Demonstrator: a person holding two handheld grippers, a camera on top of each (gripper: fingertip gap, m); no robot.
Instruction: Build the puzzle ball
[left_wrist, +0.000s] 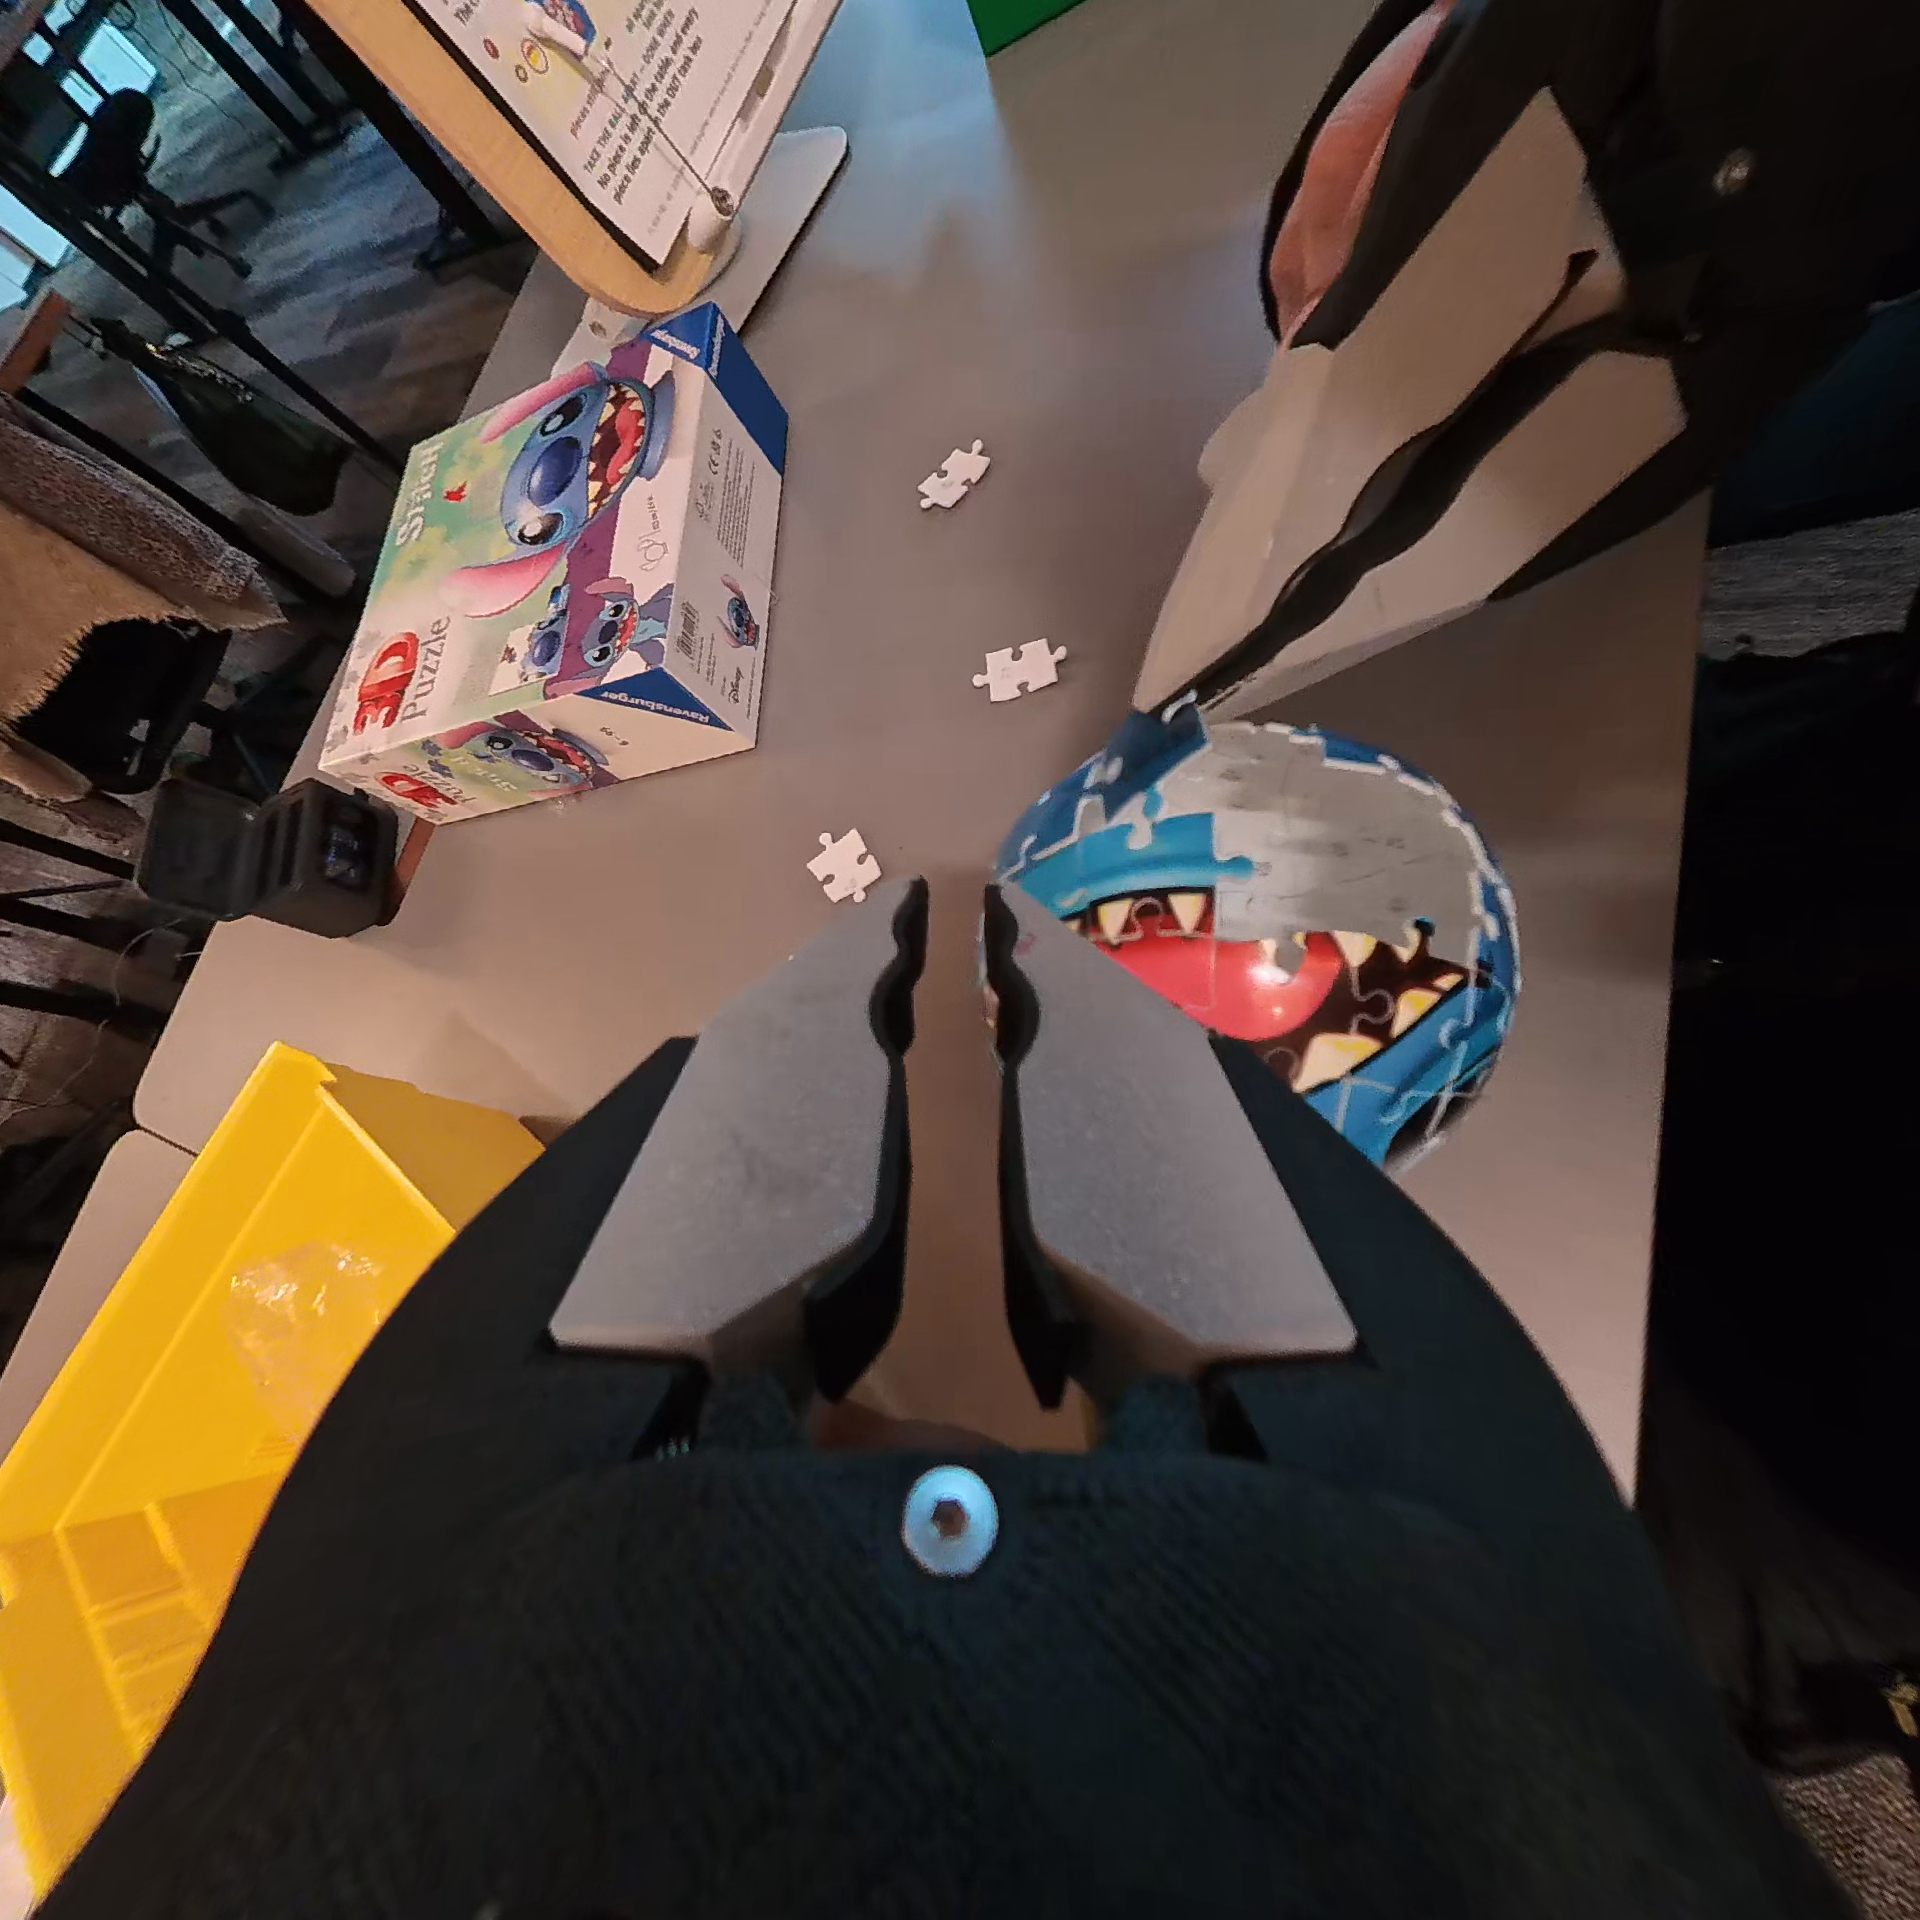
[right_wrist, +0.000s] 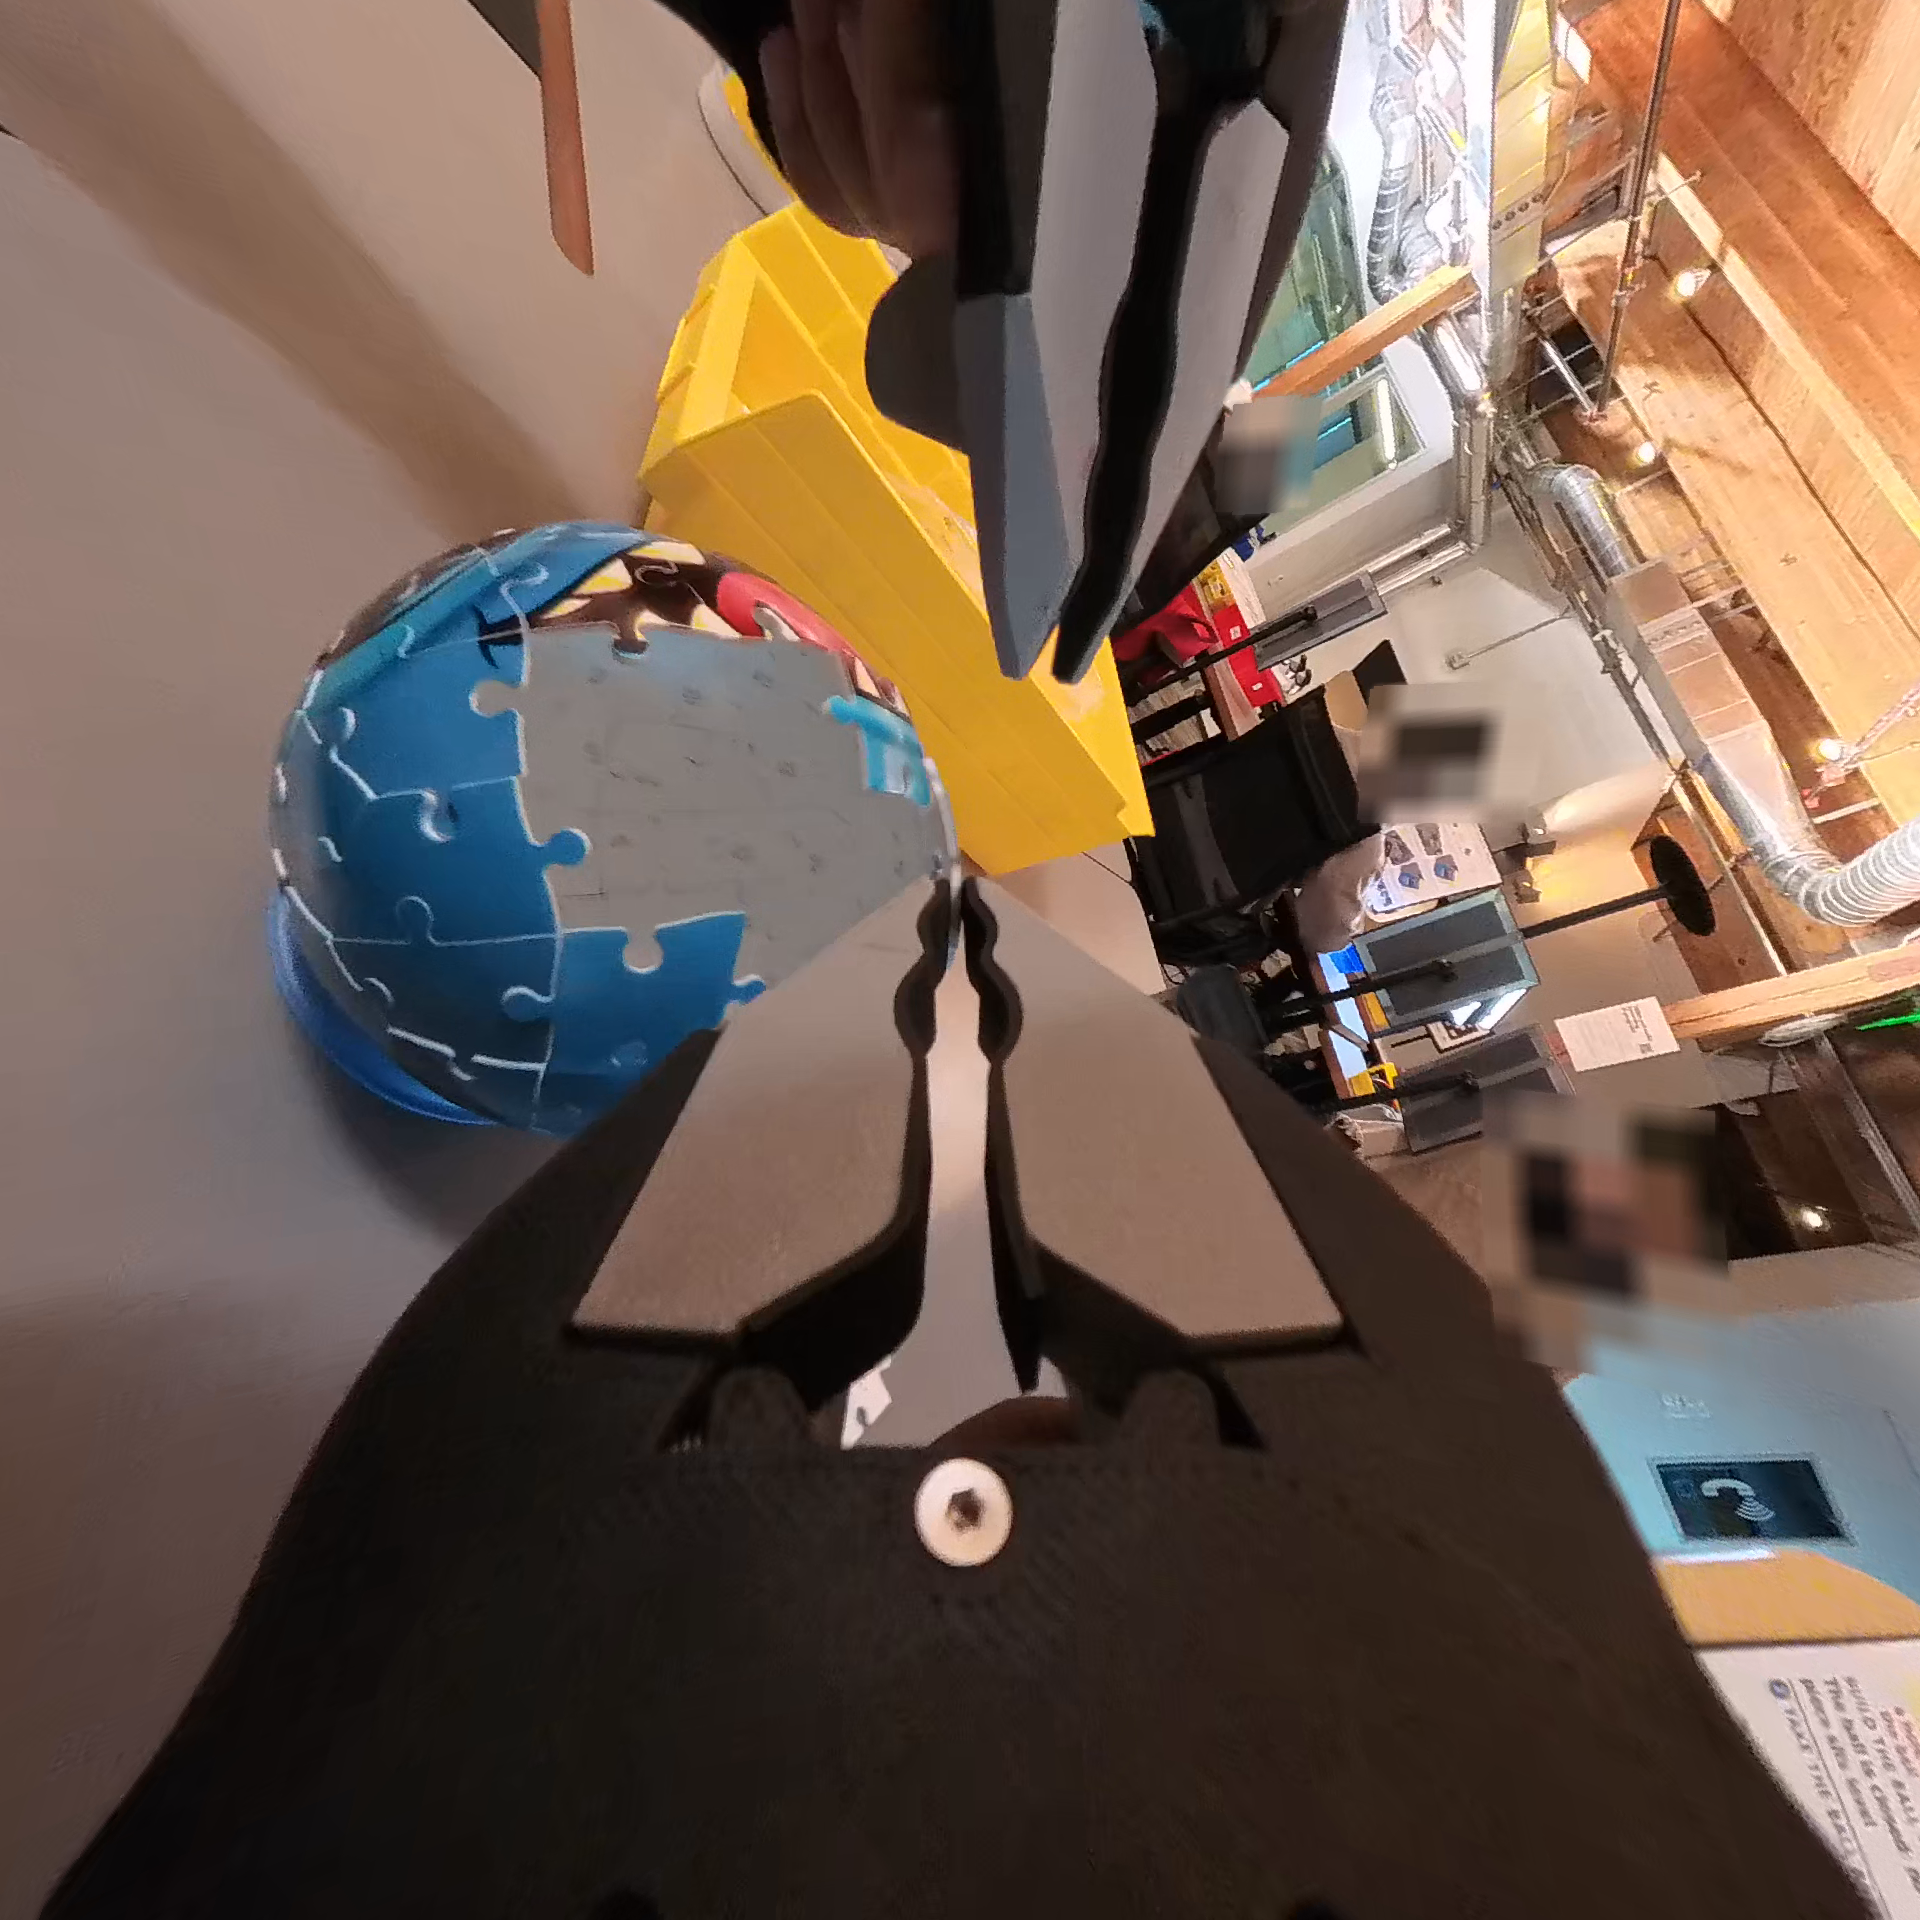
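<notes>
The puzzle ball (left_wrist: 1340, 997) stands on the grey table, partly built: blue pieces with a toothed red mouth, and a large gap that shows its grey inside. It also shows in the right wrist view (right_wrist: 436, 831), on a blue ring. My right gripper (right_wrist: 956, 904) is shut on a thin puzzle piece (right_wrist: 941, 868) at the rim of the gap; in the left wrist view it (left_wrist: 1174, 715) reaches in from the upper right. My left gripper (left_wrist: 956, 914) is slightly open and empty, just left of the ball. Three loose white pieces (left_wrist: 1018, 670) lie left of the ball.
The puzzle's box (left_wrist: 561, 582) lies to the left. A yellow bin (left_wrist: 208, 1299) sits at the near left and also shows in the right wrist view (right_wrist: 883, 582). A sign stand (left_wrist: 644, 135) stands at the far end. A small black device (left_wrist: 270, 852) sits by the table edge. Spacing between my two grippers at the tips: around 5 cm.
</notes>
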